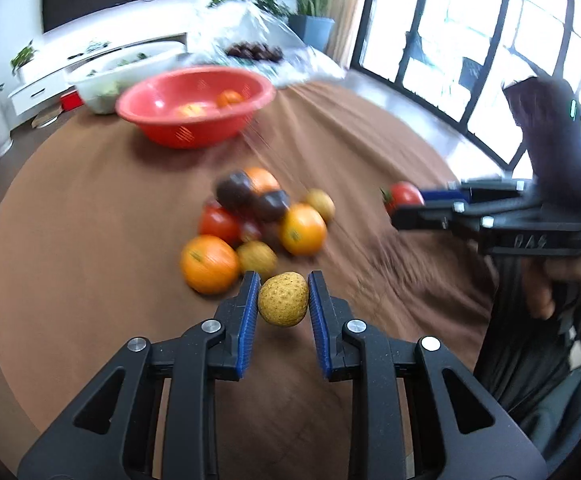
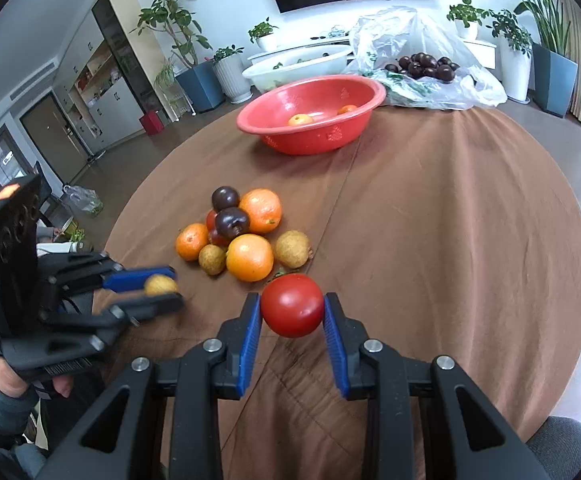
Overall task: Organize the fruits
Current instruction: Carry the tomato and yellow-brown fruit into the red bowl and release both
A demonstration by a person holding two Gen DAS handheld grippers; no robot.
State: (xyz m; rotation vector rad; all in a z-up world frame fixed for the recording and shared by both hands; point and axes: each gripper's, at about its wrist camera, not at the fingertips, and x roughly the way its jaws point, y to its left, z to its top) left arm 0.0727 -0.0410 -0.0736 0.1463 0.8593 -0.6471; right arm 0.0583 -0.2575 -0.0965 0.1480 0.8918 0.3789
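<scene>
My left gripper (image 1: 283, 294) is shut on a small yellow-brown fruit (image 1: 283, 299) and holds it above the brown cloth; it also shows in the right wrist view (image 2: 161, 285). My right gripper (image 2: 292, 308) is shut on a red tomato (image 2: 292, 305), lifted off the table; it also shows in the left wrist view (image 1: 404, 198). A pile of oranges (image 2: 249, 257), dark plums (image 2: 231, 221), tomatoes and yellow-brown fruits (image 2: 293, 248) lies mid-table. A red bowl (image 2: 314, 92) behind it holds two orange fruits (image 2: 301, 119).
A round table with a brown cloth (image 2: 450, 220) carries everything. A clear plastic bag with dark plums (image 2: 422, 65) and a white bowl (image 2: 298, 65) stand at the far edge. Potted plants, a white cabinet and windows lie beyond.
</scene>
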